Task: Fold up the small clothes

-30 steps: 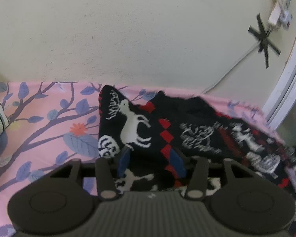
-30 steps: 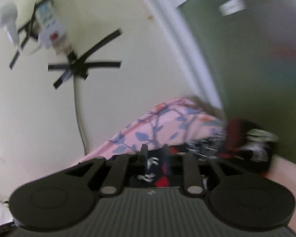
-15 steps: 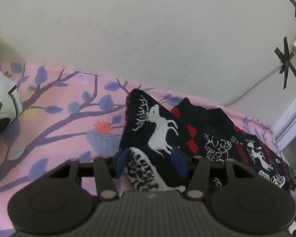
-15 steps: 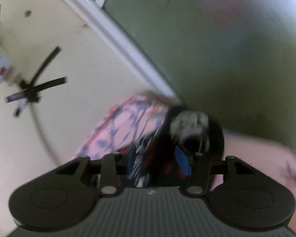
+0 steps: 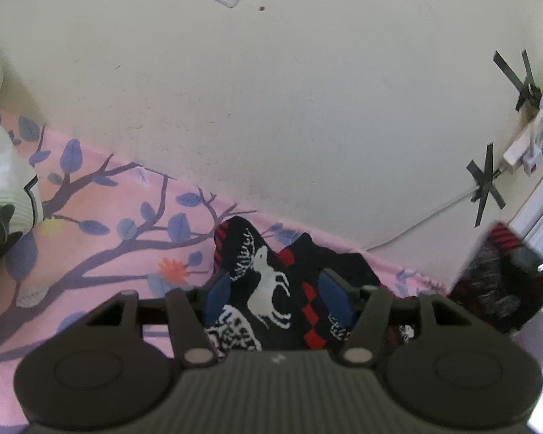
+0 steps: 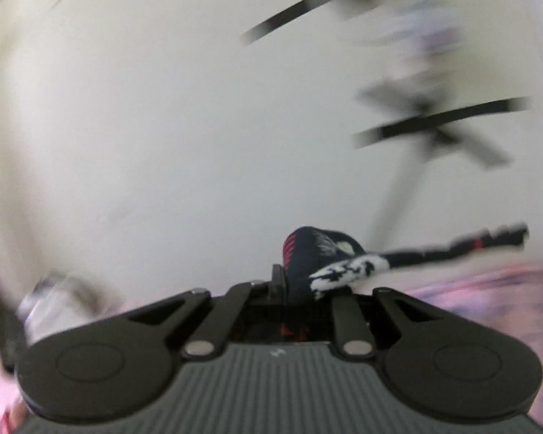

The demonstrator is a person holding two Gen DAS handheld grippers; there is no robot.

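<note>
A small dark knitted garment (image 5: pixel 271 282) with white reindeer and red diamonds lies on the pink floral sheet (image 5: pixel 101 253) by the wall. My left gripper (image 5: pixel 277 291) is open just above it, its blue pads either side of the reindeer pattern. In the blurred right wrist view my right gripper (image 6: pixel 300 282) is shut on the garment's cloth (image 6: pixel 318 256) and holds it lifted. That lifted part with the right gripper shows at the right edge of the left wrist view (image 5: pixel 503 278).
A cream wall (image 5: pixel 271 108) stands right behind the sheet, with a cable and power strip (image 5: pixel 525 144) taped to it at the right. A white and dark cloth item (image 5: pixel 3 199) lies at the sheet's left edge.
My right gripper has swung round fast with the garment's end, lifting it into the left wrist view. My left gripper has drawn back and tilted up, staying open over the reindeer part.
</note>
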